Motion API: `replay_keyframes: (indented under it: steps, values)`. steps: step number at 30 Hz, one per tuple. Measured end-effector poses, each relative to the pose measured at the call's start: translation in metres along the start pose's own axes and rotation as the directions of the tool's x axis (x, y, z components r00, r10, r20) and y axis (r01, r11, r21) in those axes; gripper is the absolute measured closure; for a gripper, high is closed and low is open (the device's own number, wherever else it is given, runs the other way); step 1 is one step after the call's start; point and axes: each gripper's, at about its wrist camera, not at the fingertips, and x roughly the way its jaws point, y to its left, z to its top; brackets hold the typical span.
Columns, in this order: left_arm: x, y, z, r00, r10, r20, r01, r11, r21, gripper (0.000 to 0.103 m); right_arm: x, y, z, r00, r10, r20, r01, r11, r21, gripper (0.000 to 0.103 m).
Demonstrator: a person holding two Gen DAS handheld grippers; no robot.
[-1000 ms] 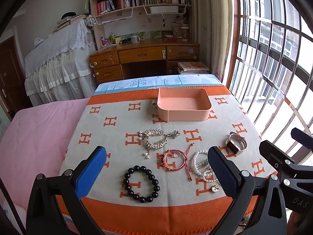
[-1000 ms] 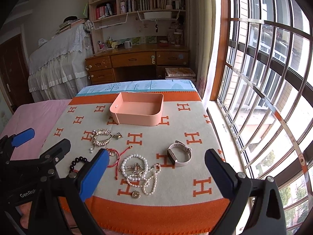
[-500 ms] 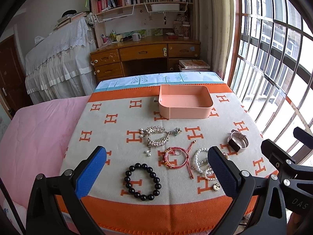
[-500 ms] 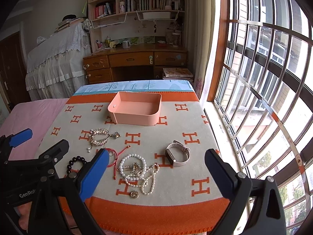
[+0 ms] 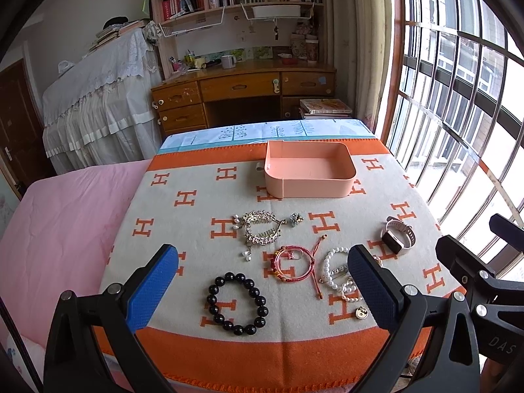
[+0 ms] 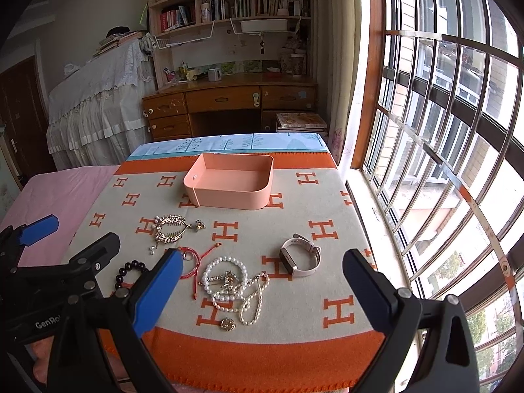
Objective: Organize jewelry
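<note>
**A:** So how far along is this jewelry sorting judged to be? From what's shown, pretty much nothing is done yet, lol.

**B:** Agreed. The pink tray (image 5: 309,177) is seen in the upper middle of the left wrist view, and nothing is spotted inside it. Every piece is laid out on the orange-and-cream blanket (image 5: 196,203) below it.

**A:** What's counted down there?

**B:** The black bead bracelet (image 5: 237,304) is found at the lower middle, the red cord bracelet (image 5: 294,267) just to its upper right, and the pearl strands (image 5: 337,275) right beside that, partly hidden behind a blue finger pad. The gold hair comb (image 5: 262,231) is placed at the centre, with a small ring-like piece (image 5: 295,219) just right of it (too small to be told for sure). The watch (image 5: 398,237) is set apart toward the right edge.

**A:** And the grippers?

**B:** The left gripper (image 5: 262,288) is held wide apart, nothing between the pads, hovering over the lower part of the frame. Same for the right gripper (image 6: 262,288): spread wide, nothing clamped, with the pearls and watch (image 6: 299,257) framed between its fingers.

**A:** So everything is left to be done.

**B:** Yep, that's the guess. All six-ish pieces would need to be picked up and dropped in the tray. The tangled pearls are expected to be the fiddly bit.
</note>
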Motion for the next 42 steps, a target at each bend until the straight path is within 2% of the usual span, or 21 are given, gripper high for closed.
replay_keyframes:
  steps: [17, 22, 31, 34, 42]
  values:
    - [0.017, 0.0, 0.014, 0.999, -0.006, -0.032, 0.006, 1.0, -0.008, 0.001, 0.024, -0.003, 0.007, 0.995, 0.091, -0.044, -0.091, 0.996, -0.002, 0.004]
    - [0.029, 0.0, 0.021, 0.999, -0.009, -0.051, 0.009, 1.0, -0.005, 0.001, 0.039, -0.004, 0.01, 0.989, 0.123, -0.084, -0.124, 0.992, -0.005, 0.014]
    - [0.06, -0.001, 0.035, 0.996, -0.014, -0.091, 0.015, 1.0, 0.008, 0.001, 0.063, -0.023, 0.021, 0.988, 0.112, -0.11, -0.108, 0.993, 0.043, 0.014]
    - [0.075, 0.002, 0.042, 0.993, -0.021, -0.119, 0.023, 1.0, 0.014, 0.001, 0.073, -0.034, 0.026, 0.988, 0.1, -0.117, -0.093, 0.994, 0.063, 0.016]
    - [0.143, 0.042, 0.069, 0.964, -0.049, -0.26, 0.033, 0.997, -0.068, 0.003, 0.12, -0.082, 0.03, 0.969, 0.098, -0.228, -0.054, 0.98, 0.194, 0.034]
